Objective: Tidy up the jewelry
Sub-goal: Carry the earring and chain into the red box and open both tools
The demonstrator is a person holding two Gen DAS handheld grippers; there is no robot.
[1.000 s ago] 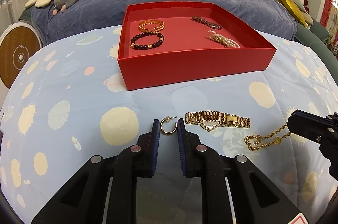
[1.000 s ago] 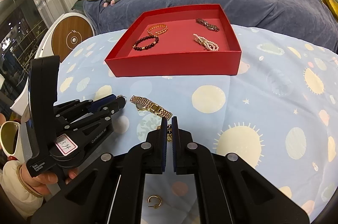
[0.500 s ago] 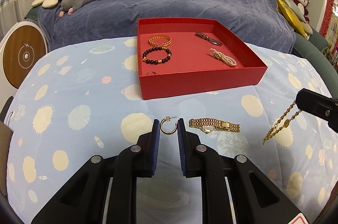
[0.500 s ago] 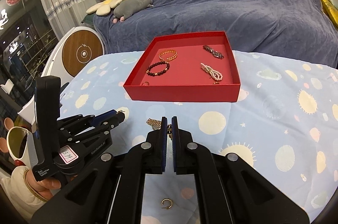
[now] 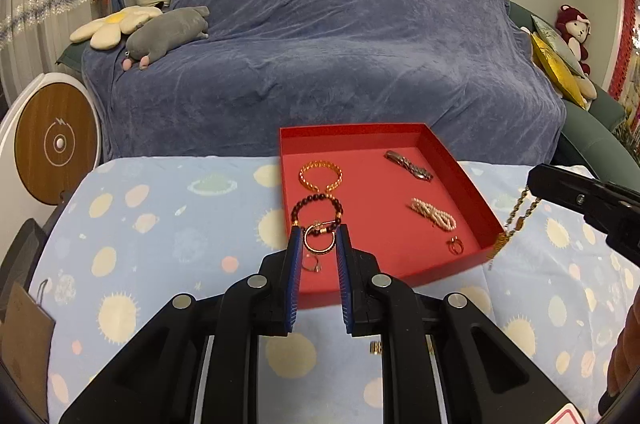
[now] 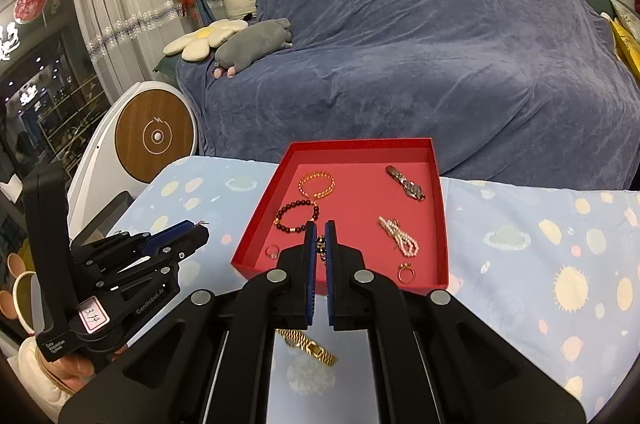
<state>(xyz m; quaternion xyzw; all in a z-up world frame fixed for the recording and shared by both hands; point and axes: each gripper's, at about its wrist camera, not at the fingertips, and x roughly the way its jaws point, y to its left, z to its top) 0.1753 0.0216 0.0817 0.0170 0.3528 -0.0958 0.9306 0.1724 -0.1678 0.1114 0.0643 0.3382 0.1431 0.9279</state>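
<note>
My left gripper (image 5: 319,236) is shut on a gold hoop earring (image 5: 319,245), held up in front of the red box (image 5: 460,160). On the right, my right gripper (image 5: 536,184) is shut on a gold chain (image 5: 516,218) that dangles beside the box's right wall. In the right wrist view the chain (image 6: 320,244) shows between the right gripper's (image 6: 319,228) closed pads, and the left gripper (image 6: 198,229) is at the left. The box holds a gold bracelet (image 6: 317,184), a dark bead bracelet (image 6: 296,216), a silver watch (image 6: 406,183), pearls (image 6: 400,238) and two rings. A gold watch (image 6: 310,342) lies on the cloth below the right gripper.
The table wears a light blue cloth with planet prints (image 6: 540,244). Behind it stands a sofa under a blue cover (image 5: 340,44) with plush toys (image 5: 164,36). A round white and wood device (image 5: 52,144) stands at the left. A person's hand (image 6: 76,378) holds the left gripper.
Both grippers have risen off the cloth and moved toward the red box, the left with the hoop earring, the right with the gold chain. The gold watch stays on the cloth.
</note>
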